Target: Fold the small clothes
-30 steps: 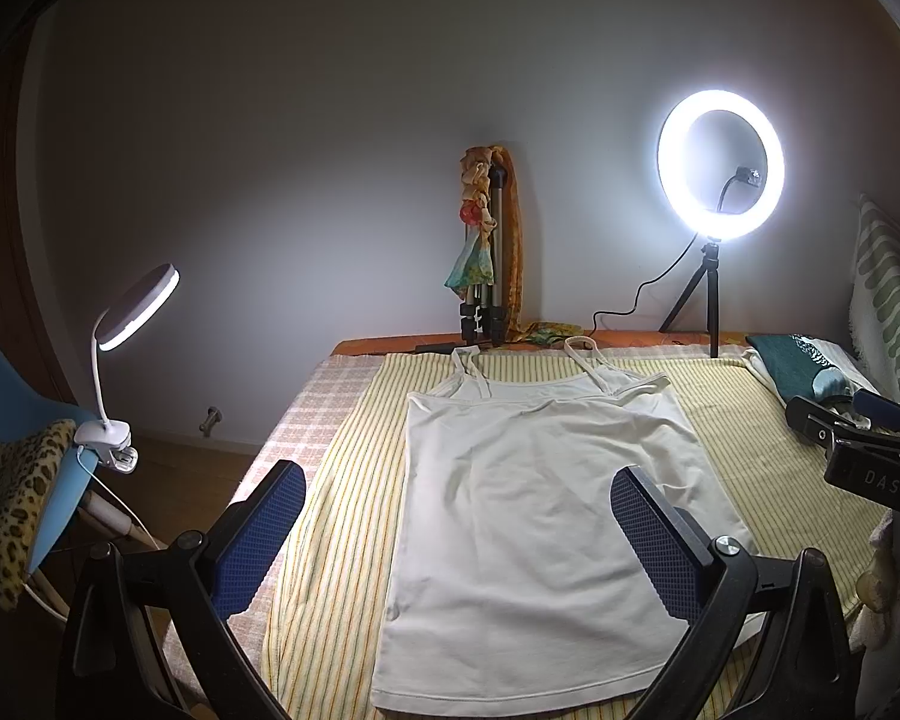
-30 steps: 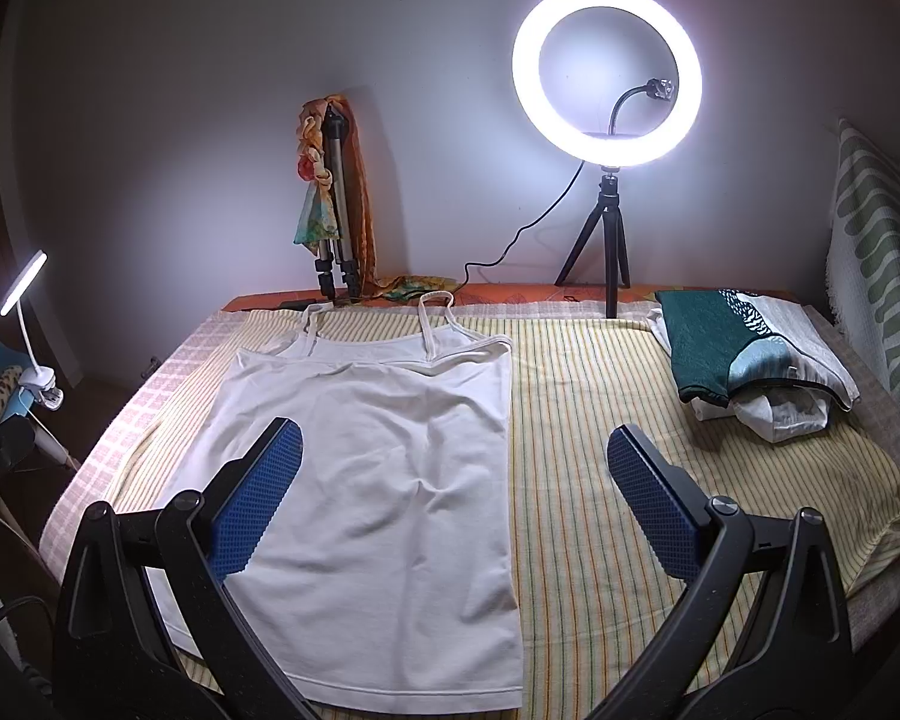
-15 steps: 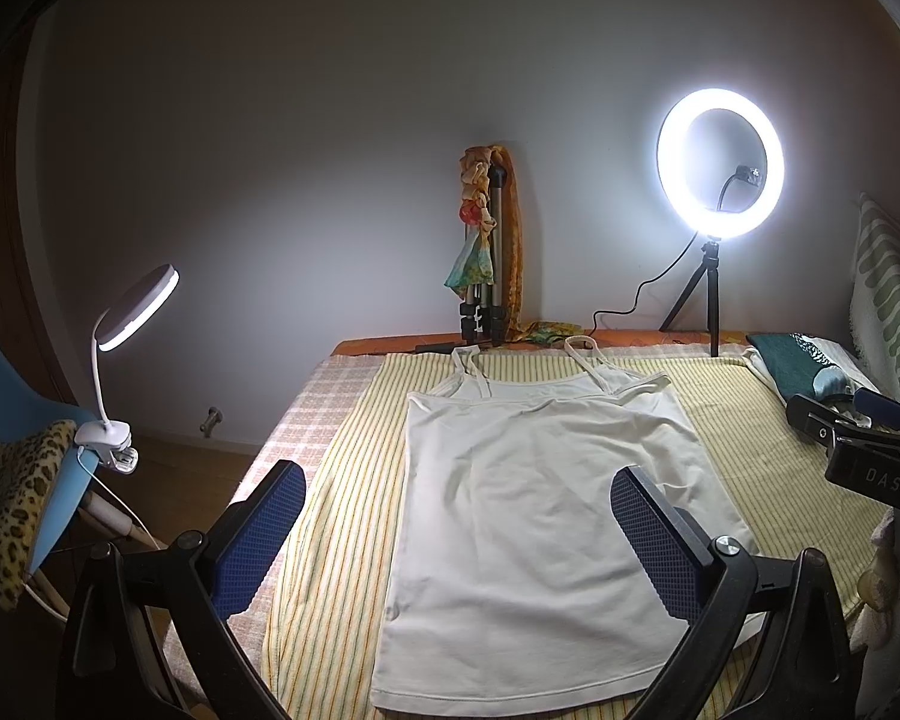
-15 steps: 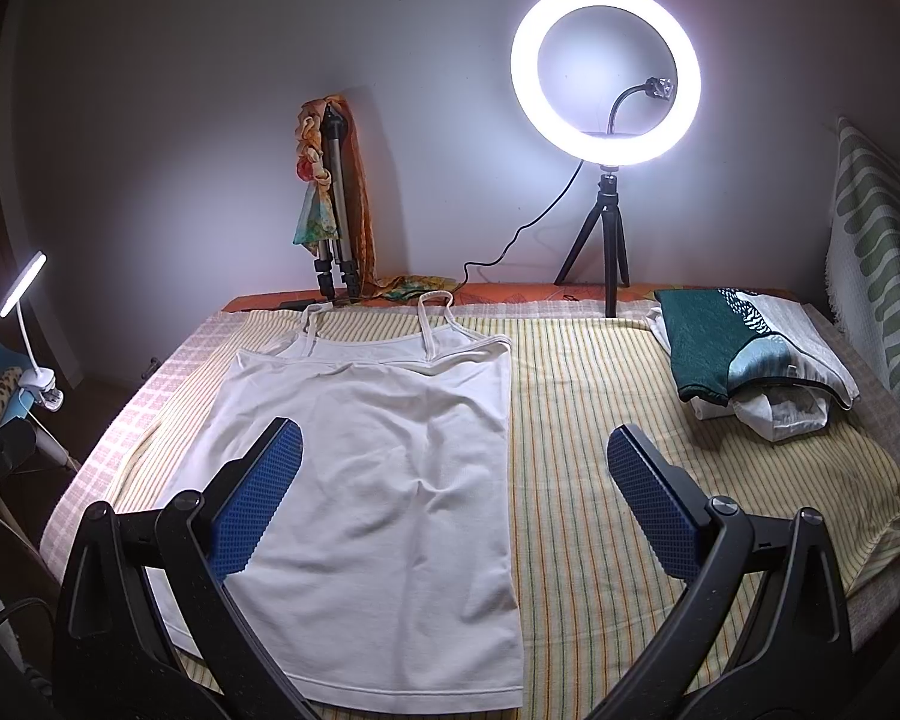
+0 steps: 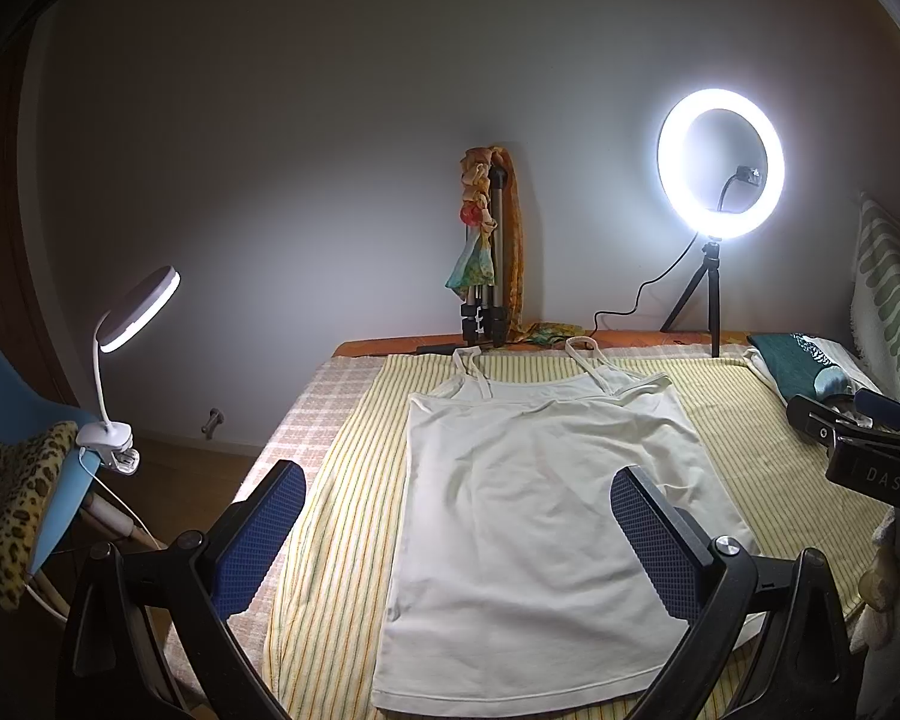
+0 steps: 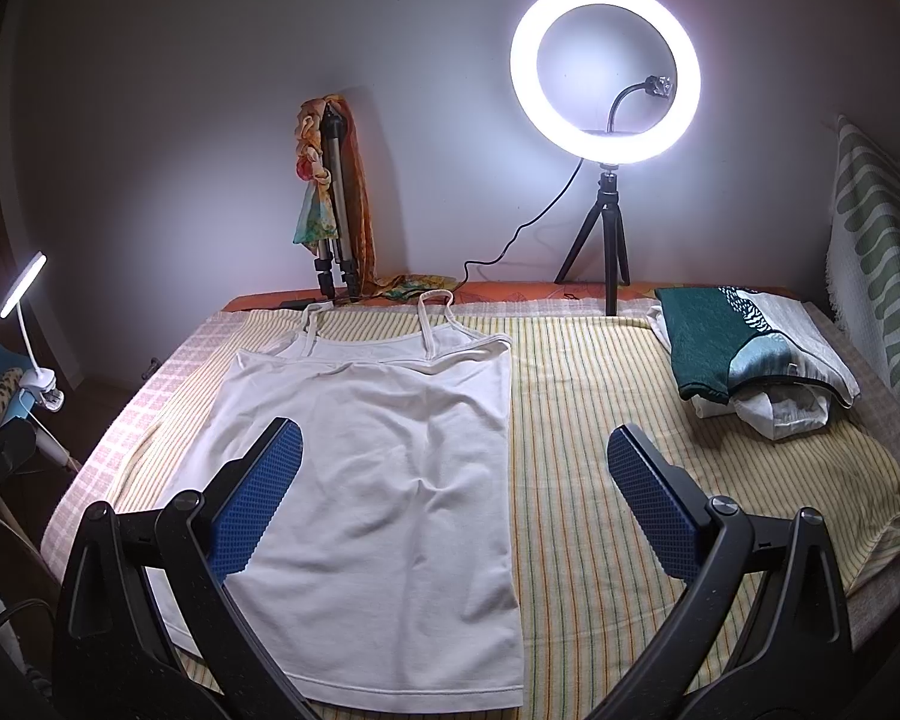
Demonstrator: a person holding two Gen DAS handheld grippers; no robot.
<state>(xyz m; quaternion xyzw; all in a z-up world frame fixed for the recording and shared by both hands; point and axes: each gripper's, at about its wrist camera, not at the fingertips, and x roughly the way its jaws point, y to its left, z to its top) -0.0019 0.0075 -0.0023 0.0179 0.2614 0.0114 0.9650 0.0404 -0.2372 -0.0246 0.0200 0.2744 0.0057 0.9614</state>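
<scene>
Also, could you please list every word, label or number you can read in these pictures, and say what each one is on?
"DAS": pale letters on the black body of the right gripper, seen at the right edge of the left wrist view.
No other text is readable; the camisole and the folded clothes show none.

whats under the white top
The top lies flat on a yellow striped cloth, which shows all around it. A pink checked cover shows past the cloth's left edge. Whatever lies beneath the cloth directly under the top is covered.
</scene>
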